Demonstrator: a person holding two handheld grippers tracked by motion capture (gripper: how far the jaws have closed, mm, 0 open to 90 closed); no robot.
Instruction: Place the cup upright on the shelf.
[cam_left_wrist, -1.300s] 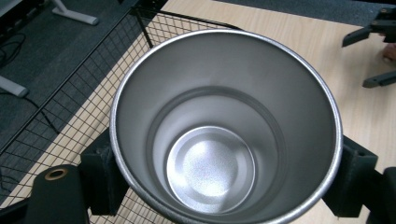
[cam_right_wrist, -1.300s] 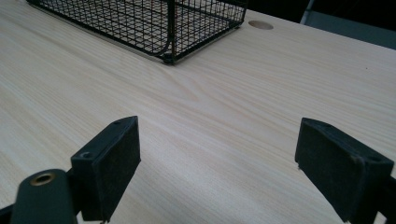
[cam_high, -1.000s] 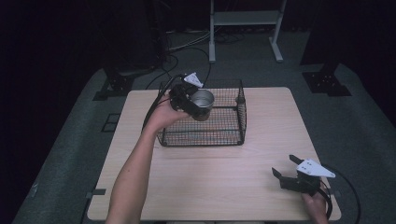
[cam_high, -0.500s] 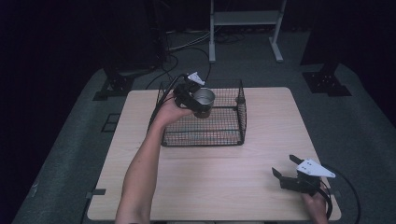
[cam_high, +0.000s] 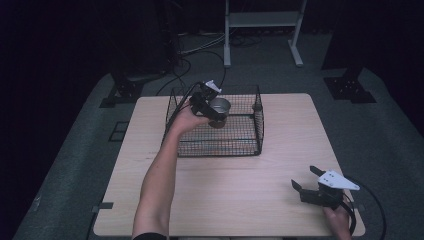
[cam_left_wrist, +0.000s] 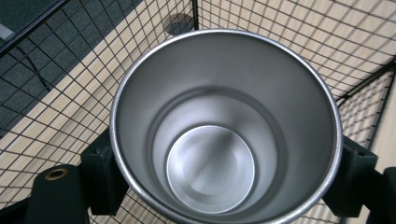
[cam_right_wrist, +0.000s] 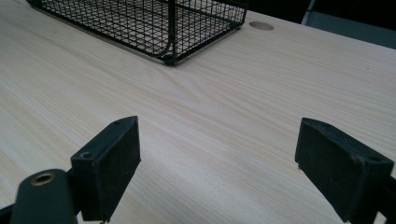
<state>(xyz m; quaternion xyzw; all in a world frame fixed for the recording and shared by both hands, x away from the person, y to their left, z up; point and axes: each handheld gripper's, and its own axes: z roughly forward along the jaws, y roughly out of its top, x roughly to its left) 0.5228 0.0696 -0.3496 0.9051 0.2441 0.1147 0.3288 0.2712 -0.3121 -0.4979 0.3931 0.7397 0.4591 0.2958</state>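
Steel cup (cam_left_wrist: 224, 126): brushed metal, mouth up and empty; pinched across its wall by the left claw (cam_high: 214, 111), one black jaw pressing each side just below the rim, as the left gripper view shows.
Reason for the grip: a side pinch keeps the cup upright and leaves its base free, which suits setting it down; judged, not seen.
Cup position: held above the floor of the wire basket (cam_high: 260, 117), inside the basket's back left part, directly ahead of the left claw.
Wire basket: black mesh, open at the top, standing on the far half of the desk (cam_high: 280, 165); the open top lets the claw enter from above.
Right claw (cam_high: 308, 181): jaws spread wide with nothing between them, parked low over the near right corner of the desk, well apart from the basket, which lies ahead of it and to its left; apparently idle while the left does the work.
Hidden, cup: its base and outer wall are masked by its own rim in the left gripper view, so any gap to the basket floor cannot be told.
Hidden, high view: the left claw's jaws are too small and dark to separate from the cup.
Cut off: the right hand (cam_high: 337, 220) runs out at the bottom edge.
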